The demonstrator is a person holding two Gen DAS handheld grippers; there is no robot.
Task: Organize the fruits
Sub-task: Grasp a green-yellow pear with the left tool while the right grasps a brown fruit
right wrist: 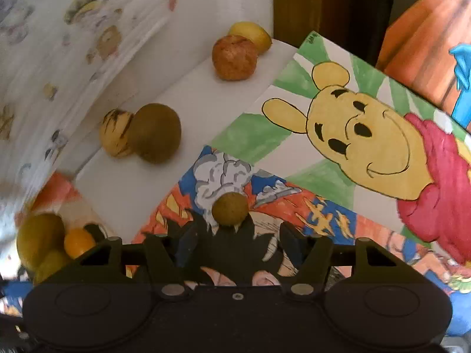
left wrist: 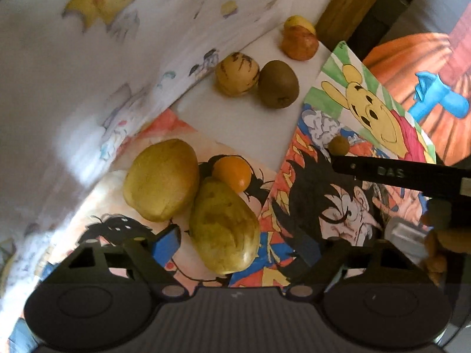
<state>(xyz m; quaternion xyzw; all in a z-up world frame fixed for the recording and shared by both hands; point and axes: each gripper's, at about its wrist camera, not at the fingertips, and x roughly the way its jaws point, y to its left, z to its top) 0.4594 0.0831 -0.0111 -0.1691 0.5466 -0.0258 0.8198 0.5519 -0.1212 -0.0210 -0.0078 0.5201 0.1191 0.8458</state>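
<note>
The white table (left wrist: 235, 117) carries the fruit in loose pairs, which reads as sorting under way. Taking the kiwi (left wrist: 278, 83) as landmark: a striped yellow fruit (left wrist: 237, 73) touches it on the left; a reddish apple (left wrist: 298, 42) with a yellow fruit (left wrist: 300, 23) behind it sits farther back. Nearer the camera than the kiwi, two greenish mangoes (left wrist: 162, 179) and an orange (left wrist: 232, 173) cluster on a cartoon drawing (left wrist: 338, 206).

The left gripper (left wrist: 235, 241) straddles the nearer mango, jaws partly open, pads seemingly not pressing. The right gripper (right wrist: 235, 244) is also partly open and empty, aimed at a small round brownish fruit (right wrist: 230, 209) lying alone just ahead of its tips, apparently the next pick.
</note>
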